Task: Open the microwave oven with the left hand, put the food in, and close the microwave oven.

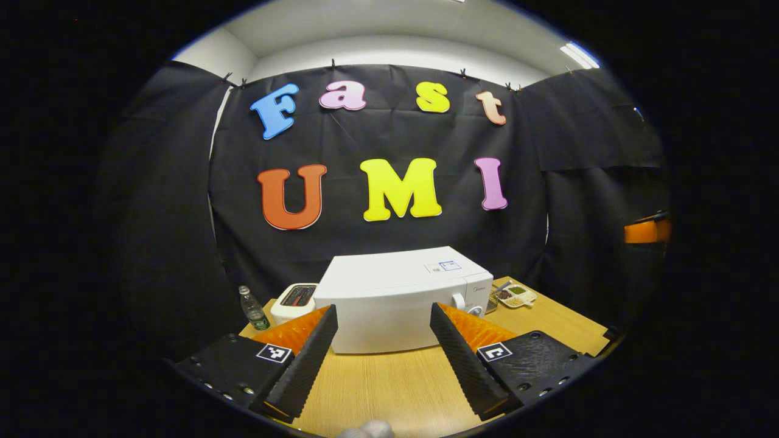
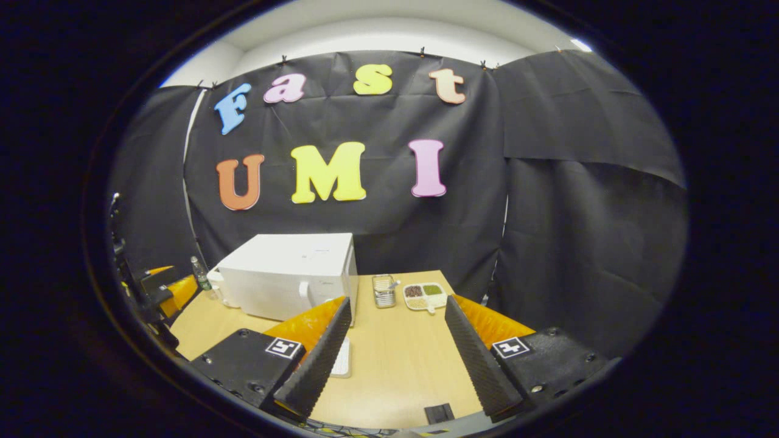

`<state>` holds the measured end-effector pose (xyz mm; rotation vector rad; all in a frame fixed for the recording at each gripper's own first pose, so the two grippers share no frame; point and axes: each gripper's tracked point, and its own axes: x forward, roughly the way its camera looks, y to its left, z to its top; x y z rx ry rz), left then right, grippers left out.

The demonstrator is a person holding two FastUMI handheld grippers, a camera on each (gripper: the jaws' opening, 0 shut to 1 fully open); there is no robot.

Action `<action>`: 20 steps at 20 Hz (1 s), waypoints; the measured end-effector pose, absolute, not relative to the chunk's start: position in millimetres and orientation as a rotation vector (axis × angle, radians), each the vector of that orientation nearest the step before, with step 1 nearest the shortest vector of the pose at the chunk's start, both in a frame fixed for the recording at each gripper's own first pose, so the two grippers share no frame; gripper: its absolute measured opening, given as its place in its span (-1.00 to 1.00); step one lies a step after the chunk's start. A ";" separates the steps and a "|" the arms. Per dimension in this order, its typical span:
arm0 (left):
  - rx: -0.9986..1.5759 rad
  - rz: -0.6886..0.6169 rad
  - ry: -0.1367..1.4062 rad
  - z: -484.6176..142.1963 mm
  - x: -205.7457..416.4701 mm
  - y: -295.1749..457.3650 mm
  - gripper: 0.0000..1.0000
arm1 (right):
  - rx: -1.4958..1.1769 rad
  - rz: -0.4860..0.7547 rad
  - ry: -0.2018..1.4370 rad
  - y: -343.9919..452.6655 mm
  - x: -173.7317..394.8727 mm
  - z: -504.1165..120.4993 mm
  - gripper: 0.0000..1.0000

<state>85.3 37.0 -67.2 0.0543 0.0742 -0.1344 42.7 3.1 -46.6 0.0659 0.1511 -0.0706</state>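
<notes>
A white microwave (image 1: pixel 389 304) stands on the wooden table (image 1: pixel 395 383) with its door shut and its knobs (image 1: pixel 461 302) at its right end. My left gripper (image 1: pixel 383 359) hovers open in front of the door, a short way off, with nothing between its fingers. In the right gripper view the microwave (image 2: pixel 280 280) sits to the left. A divided plate of food (image 2: pixel 426 296) lies right of it, beside a small metal container (image 2: pixel 383 291). My right gripper (image 2: pixel 395 353) is open over the table (image 2: pixel 401 365), nearer than the plate, holding nothing.
Left of the microwave stand a white toaster (image 1: pixel 294 301) and a small bottle (image 1: pixel 252 309). A flat white thing (image 2: pixel 342 359) lies beneath my right gripper's left finger. A small black object (image 2: pixel 439 412) sits at the table's near edge.
</notes>
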 end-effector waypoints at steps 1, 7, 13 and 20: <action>0.038 -0.130 0.061 -54.6 73.6 45.7 0.89 | 0.064 -0.073 0.137 8.0 34.9 -42.5 0.98; -0.022 -0.080 -0.015 8.0 20.1 74.0 0.86 | 0.092 -0.029 0.044 44.8 10.3 -7.4 0.97; -0.059 -0.059 -0.031 39.8 6.2 60.2 0.83 | 0.102 0.010 -0.010 56.0 9.4 26.4 0.82; -0.021 -0.057 -0.039 48.7 0.6 51.6 0.83 | 0.100 0.035 -0.002 62.3 5.1 28.5 0.97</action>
